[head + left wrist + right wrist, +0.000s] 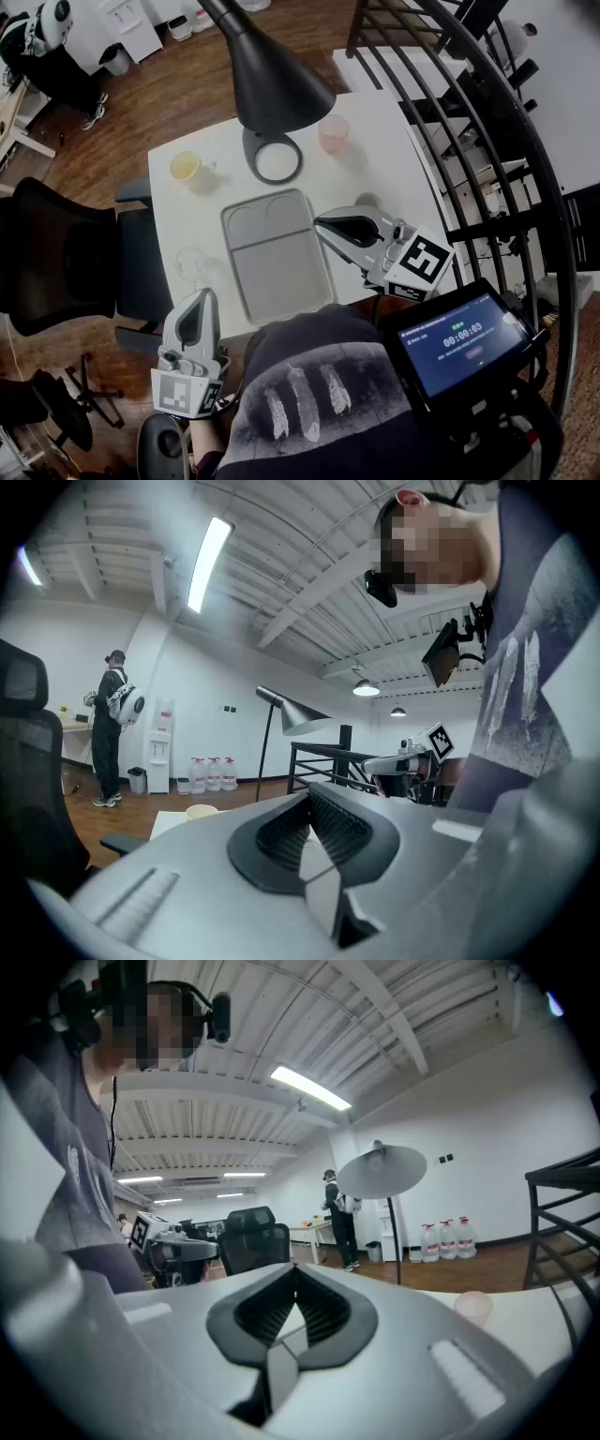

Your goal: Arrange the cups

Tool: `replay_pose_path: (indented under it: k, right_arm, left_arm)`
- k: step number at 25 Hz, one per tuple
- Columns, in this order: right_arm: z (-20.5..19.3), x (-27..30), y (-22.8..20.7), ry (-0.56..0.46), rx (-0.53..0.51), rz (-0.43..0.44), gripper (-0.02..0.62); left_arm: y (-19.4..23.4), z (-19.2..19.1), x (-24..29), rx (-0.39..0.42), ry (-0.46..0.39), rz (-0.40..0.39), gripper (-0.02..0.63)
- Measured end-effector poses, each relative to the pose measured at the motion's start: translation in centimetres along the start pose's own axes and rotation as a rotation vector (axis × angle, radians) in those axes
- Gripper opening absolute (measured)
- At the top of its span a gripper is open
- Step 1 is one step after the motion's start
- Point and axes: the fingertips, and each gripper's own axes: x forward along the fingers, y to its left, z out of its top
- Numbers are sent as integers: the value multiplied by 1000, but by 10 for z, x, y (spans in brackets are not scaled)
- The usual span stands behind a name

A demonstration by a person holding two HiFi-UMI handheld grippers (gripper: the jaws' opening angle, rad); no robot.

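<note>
A yellow cup (185,167) stands at the back left of the white table (394,178). A pink cup (333,133) is at the back right. A clear glass cup (192,264) sits left of the empty grey tray (277,253). My left gripper (199,298) hovers at the table's front left edge, shut and empty. My right gripper (321,223) is just right of the tray, also shut with nothing in it. The left gripper view shows closed jaws (309,803) and the yellow cup (201,811) beyond. The right gripper view shows closed jaws (295,1283) and the pink cup (472,1305).
A black lamp shade (272,70) hangs over the table's back, its round base (275,159) between the yellow and pink cups. A black railing (469,141) runs along the right. A black office chair (66,253) stands at the left. A lit screen (459,342) hangs at my chest.
</note>
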Motion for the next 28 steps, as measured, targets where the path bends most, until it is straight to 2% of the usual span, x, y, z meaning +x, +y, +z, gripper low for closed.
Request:
replay_pose_path:
  k: [4,6,8,11,15,19,28]
  right_arm:
    - [-8,-22,-26,21,-12,-91,23]
    - [-11,-34,-39,29,-13,-136,81]
    - [-18,-45,-55,52,-20,-195,162]
    - [-34,-63,-80,97,-18,-287,330]
    - [-59,-88,-109,141,9,-380,465]
    - [-101,-104,-129,261,27,-435,596]
    - [-185,-114,-149,440,97,-457,597]
  left_arm:
    - [0,-1,0,3,2,-4,15]
    - [0,-1,1,4,7,-6,15]
    - [0,-1,3,5,10,-8,15]
    - [-2,-3,5,8,15,-14,15]
    - [-6,-6,10,10,22,-20,15]
    - [-7,-6,12,15,28,-21,15]
    - [-14,-6,17,39,58,-19,15]
